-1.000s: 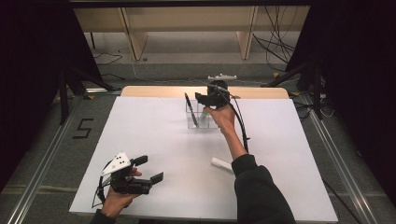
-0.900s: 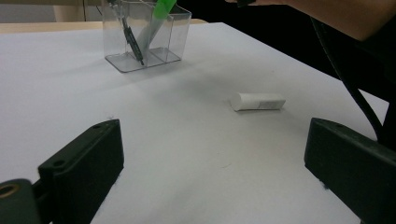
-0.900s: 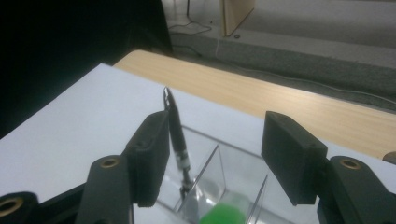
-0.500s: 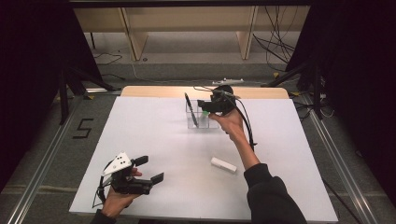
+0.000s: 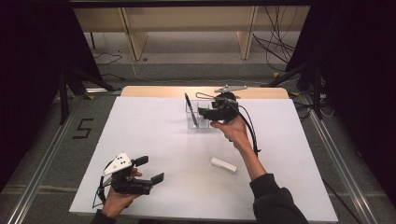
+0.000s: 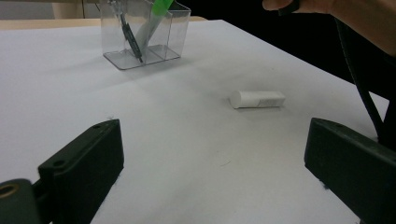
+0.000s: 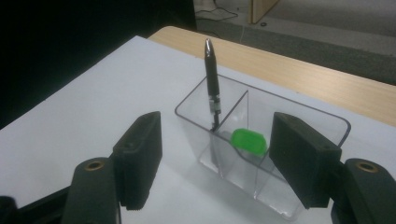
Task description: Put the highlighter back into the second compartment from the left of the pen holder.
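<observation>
Just below the right gripper point(image 7: 212, 158) stands a clear organizer point(image 7: 322, 123); its jaws have just been opening and stand wide with nothing held. Between them, lower down, shows a green-capped marker point(image 7: 249, 141) in the middle compartment; a black pen point(image 7: 212, 84) leans beyond. Farther off lie a white cylinder point(image 5: 223, 164) and the empty, wide-open left gripper point(image 5: 148, 170).
</observation>
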